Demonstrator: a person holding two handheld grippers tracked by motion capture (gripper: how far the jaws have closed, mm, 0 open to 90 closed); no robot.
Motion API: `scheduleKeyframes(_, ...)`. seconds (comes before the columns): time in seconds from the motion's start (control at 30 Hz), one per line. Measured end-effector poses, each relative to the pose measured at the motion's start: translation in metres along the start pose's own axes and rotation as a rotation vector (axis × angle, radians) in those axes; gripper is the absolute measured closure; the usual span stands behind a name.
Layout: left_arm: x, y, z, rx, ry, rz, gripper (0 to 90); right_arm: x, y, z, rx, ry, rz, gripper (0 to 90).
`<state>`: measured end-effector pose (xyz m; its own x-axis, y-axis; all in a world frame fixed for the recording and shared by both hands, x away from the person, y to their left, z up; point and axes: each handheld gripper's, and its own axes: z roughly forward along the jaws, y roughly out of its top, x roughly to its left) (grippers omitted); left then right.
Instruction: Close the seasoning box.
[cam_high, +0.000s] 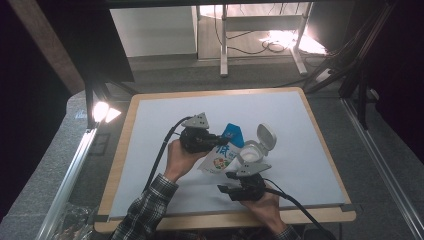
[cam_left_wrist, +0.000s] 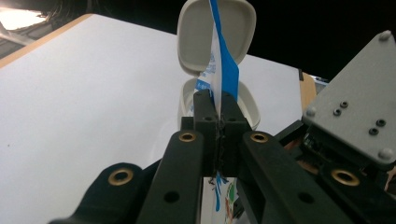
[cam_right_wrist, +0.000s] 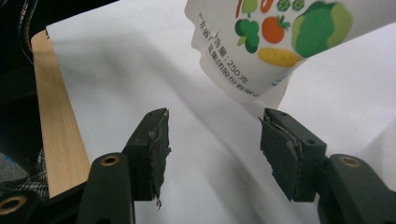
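Nearest the person, the right gripper waits low over the white table, jaws apart and holding nothing, seemingly poised to help. Just beyond it the printed pouch hangs clear of the surface, its bottom corner just past the right jaw. The left gripper is clamped on the pouch's flat blue edge, apparently holding it tilted over the white flip-lid container, right of centre, as if to pour. The raised lid stands just behind the pouch; farther off, the table is bare.
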<state>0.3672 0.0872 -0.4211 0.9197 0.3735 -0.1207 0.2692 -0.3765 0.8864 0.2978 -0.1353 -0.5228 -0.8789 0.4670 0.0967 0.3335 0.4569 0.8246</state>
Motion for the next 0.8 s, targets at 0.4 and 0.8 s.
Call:
scheduleKeyframes(0.4, 0.01, -0.02, -0.015, 0.009, 0.05, -0.031, 88.7, 0.0, -0.001, 0.002, 0.01, 0.001, 0.006, 42.4)
scheduleKeyframes(0.8, 0.01, -0.035, -0.044, 0.054, 0.073, -0.073, 87.2, -0.001, -0.001, 0.002, 0.013, -0.003, 0.005, 42.4)
